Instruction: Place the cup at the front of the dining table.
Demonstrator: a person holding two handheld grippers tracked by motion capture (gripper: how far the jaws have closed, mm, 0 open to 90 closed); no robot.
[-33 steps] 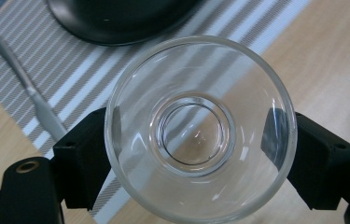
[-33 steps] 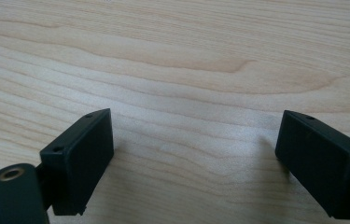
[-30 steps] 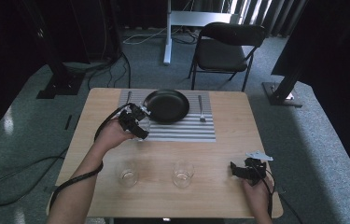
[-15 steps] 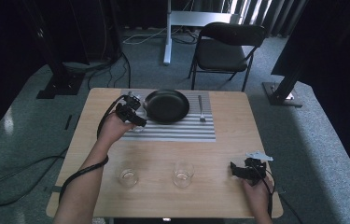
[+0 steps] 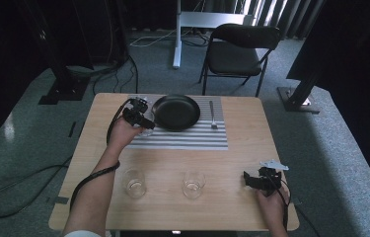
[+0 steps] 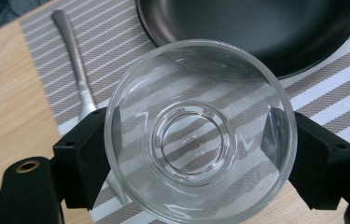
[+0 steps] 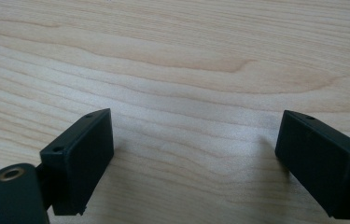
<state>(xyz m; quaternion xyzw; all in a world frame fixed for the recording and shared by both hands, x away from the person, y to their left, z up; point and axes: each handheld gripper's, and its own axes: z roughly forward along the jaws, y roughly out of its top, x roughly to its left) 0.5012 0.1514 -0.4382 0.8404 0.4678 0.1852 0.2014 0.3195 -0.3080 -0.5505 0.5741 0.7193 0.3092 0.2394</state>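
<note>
Nearest the plate's far side, right gripper resting on bare table, jaws spread, holding nothing. Two empty glasses standing well short of the plate. Farther on, left gripper pinching a clear glass by its sides, just beside the black plate over the striped mat, spoon beyond. Probably setting it down: keep upright, lower straight, clear the plate rim and spoon, release only once the base sits flat.

- We see a black folding chair beyond the wooden table.
- We spot cables on grey carpet, left.
- Dark stands flank us.
</note>
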